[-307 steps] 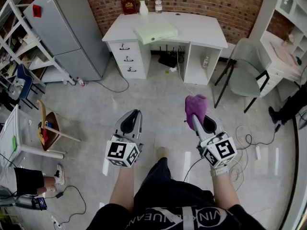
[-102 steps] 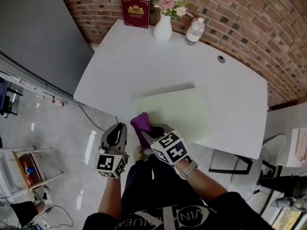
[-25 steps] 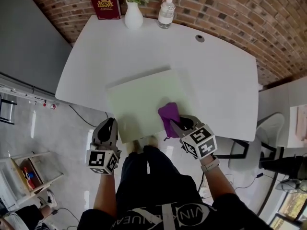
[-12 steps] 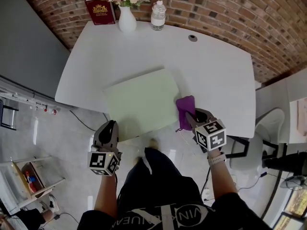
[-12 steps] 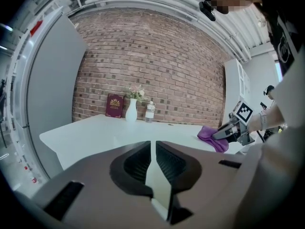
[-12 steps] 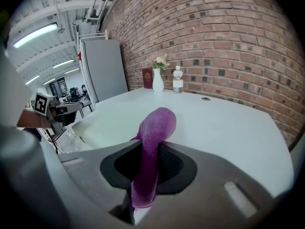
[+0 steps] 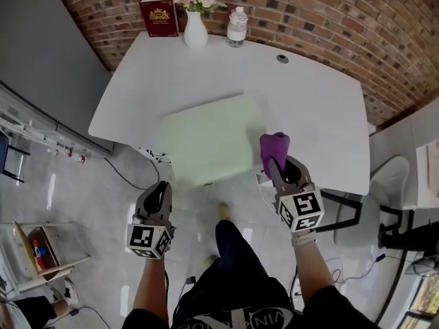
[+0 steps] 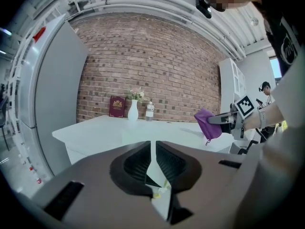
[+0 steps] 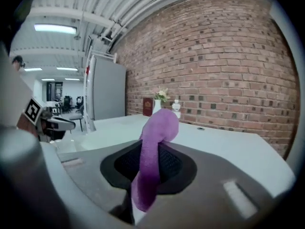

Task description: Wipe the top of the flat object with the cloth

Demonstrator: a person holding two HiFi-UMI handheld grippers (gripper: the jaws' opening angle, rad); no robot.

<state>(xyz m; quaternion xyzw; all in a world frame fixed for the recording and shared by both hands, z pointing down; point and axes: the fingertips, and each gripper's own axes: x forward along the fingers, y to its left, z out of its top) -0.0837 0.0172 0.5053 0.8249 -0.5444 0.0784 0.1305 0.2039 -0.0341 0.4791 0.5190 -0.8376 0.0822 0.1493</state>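
Right gripper (image 9: 152,159) is clamped on the cloth (image 7: 273,144). The purple cloth is pinched between the jaws, and a bunched end sticks up and out past the tips. Left gripper (image 8: 152,151) has its jaws together with only a thin slit between them and nothing in it.

The board (image 7: 206,140), pale green and flat, lies on the table (image 7: 322,108). It is ahead of the left gripper and a bit to its right, and just left of the right gripper's tips. The cloth is beside the board's near right corner, not on it. It looks to be held clear of the table in the left gripper view, but the angle is poor.

The left gripper is short of the table edge, over the floor, well apart from the board. Book (image 7: 159,16), vase (image 7: 195,30) with flowers and bottle (image 7: 236,26) stand far ahead of both grippers, at the table's back edge by the brick wall (image 7: 329,19).
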